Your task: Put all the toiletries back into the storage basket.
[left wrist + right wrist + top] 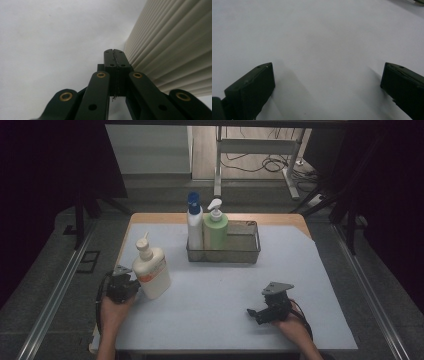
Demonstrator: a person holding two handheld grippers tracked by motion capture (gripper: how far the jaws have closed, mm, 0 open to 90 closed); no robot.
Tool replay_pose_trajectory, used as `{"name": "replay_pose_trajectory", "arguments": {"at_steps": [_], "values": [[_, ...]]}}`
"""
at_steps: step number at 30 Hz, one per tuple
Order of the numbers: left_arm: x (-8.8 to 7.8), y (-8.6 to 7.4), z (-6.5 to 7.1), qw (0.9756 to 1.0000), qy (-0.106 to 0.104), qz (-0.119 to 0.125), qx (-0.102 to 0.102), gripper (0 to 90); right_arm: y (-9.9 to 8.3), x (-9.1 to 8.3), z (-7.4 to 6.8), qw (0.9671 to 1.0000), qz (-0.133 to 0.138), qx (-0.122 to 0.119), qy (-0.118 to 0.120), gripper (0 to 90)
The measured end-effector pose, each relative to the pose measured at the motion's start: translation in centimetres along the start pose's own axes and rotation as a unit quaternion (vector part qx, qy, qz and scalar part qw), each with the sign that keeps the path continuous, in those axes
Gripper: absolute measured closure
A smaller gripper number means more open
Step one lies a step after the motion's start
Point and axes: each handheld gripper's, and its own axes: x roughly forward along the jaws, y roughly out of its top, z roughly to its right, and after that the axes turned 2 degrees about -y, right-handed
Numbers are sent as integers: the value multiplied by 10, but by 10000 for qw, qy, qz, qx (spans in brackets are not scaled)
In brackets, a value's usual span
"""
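A white bottle (151,268) with a nozzle cap and an orange label stands tilted at the left of the pale mat (215,290). My left gripper (131,285) sits just left of it, low by its base. In the left gripper view the jaws of the left gripper (115,53) are pressed together with nothing between them, and the bottle's ribbed white side (175,50) rises close on the right. My right gripper (256,312) rests near the front right of the mat. Its jaws (327,82) stand wide apart over bare mat.
A wire basket (247,251) at the back middle holds a white bottle with a blue cap (194,222) and a green pump bottle (216,229). Its right half has room. Metal rails run along both sides of the table.
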Motion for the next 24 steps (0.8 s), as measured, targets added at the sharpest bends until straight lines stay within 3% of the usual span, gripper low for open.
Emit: {"name": "replay_pose_trajectory", "arguments": {"at_steps": [18,24], "values": [[13,-3,21,9994,-305,-14,150,893,0,0,0,10000,2,0,-4,0],[16,-5,27,9991,-402,-10,110,893,0,0,0,10000,4,1,-4,0]]}}
